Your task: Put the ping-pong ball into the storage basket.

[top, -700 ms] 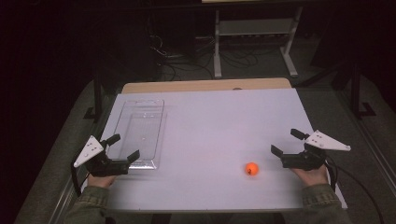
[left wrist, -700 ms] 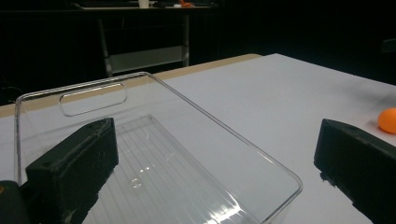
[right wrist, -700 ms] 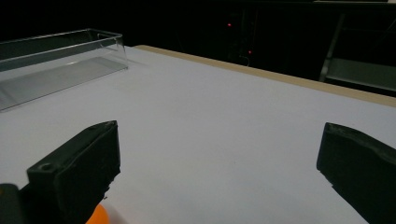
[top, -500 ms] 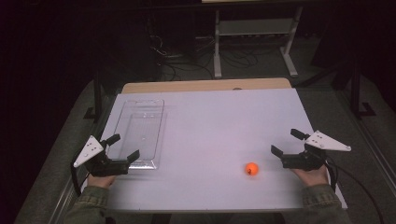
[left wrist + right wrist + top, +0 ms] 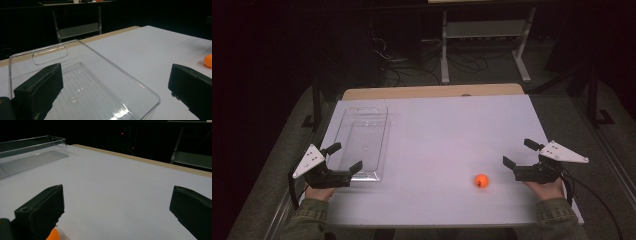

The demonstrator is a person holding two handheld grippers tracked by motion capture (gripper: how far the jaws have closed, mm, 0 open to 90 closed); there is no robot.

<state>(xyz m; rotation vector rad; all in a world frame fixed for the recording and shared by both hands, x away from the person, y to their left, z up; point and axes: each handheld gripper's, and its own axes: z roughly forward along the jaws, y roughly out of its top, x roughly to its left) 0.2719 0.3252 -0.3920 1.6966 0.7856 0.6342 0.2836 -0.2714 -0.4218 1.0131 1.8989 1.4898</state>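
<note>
On the white table [image 5: 437,135], which I take as the landmark, a clear plastic tray [image 5: 362,140] lies along the left side, its long axis running from the near edge toward the far edge. It is the largest thing on the table, and it has a handle slot at its far end, seen well in the left gripper view.

At the near left corner of the table the left gripper [image 5: 343,159] rests in a person's hand, with its jaws spread wide and nothing between them. One jaw hangs over the near end of the tray; whether it touches the rim I cannot tell. At the near right corner the right gripper [image 5: 521,154] is held the same way, jaws wide apart and holding nothing.

Between the two, but much nearer to the right gripper, a small orange ball [image 5: 481,181] sits on the bare table, well apart from the tray.
</note>
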